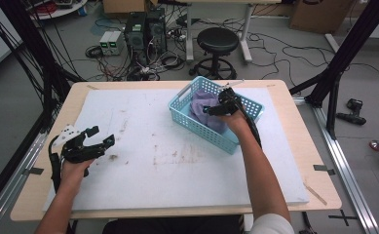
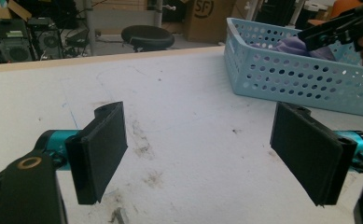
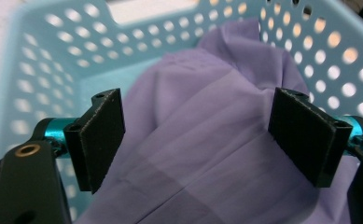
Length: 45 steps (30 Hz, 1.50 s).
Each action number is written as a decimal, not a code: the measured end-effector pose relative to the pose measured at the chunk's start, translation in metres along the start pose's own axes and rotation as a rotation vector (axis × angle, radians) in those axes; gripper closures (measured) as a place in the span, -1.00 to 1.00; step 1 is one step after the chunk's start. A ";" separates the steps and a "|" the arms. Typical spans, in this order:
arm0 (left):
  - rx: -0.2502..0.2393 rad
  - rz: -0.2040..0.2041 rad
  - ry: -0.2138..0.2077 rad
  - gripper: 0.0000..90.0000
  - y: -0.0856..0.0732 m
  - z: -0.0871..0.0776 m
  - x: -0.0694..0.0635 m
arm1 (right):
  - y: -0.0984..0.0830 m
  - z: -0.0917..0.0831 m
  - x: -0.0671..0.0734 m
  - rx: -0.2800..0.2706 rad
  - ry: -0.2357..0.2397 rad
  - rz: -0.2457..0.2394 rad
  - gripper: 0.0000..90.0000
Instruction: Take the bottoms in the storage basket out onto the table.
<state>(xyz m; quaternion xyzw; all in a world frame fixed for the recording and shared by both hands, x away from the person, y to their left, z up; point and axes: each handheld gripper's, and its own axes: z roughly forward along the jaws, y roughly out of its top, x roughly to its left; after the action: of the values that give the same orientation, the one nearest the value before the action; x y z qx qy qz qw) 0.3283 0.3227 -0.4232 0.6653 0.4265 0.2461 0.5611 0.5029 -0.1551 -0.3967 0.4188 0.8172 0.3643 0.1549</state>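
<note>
Purple cloth point(image 3: 207, 140) in blue basket point(image 1: 187, 100), under spread right gripper point(image 3: 200, 135); left gripper point(image 2: 212, 154) spread, well apart.

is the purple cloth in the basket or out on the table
In the basket. The purple cloth lies bunched inside the blue basket, its perforated walls around it, with the open right gripper over it.

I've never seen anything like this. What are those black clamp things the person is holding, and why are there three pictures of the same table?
There is no robot here: a person holds a hand-operated clamp, called a gripper, in each hand. One picture looks down from above the table; the other two come from small cameras riding on each gripper, looking out between its two black jaws. The left gripper hovers open over the stained white mat, holding nothing. The right gripper reaches into the light blue basket, its jaws open on either side of a crumpled purple cloth that lies inside. It has not closed on the cloth.
</note>
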 end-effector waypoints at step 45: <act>-0.013 -0.041 0.007 -0.57 -0.004 -0.010 0.002 | 0.003 -0.037 -0.009 -0.254 -0.030 0.067 0.81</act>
<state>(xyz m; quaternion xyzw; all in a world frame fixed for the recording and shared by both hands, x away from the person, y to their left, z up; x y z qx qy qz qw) 0.3204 0.3295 -0.4250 0.6520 0.4405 0.2395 0.5687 0.4889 -0.1789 -0.3696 0.4283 0.7477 0.4635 0.2067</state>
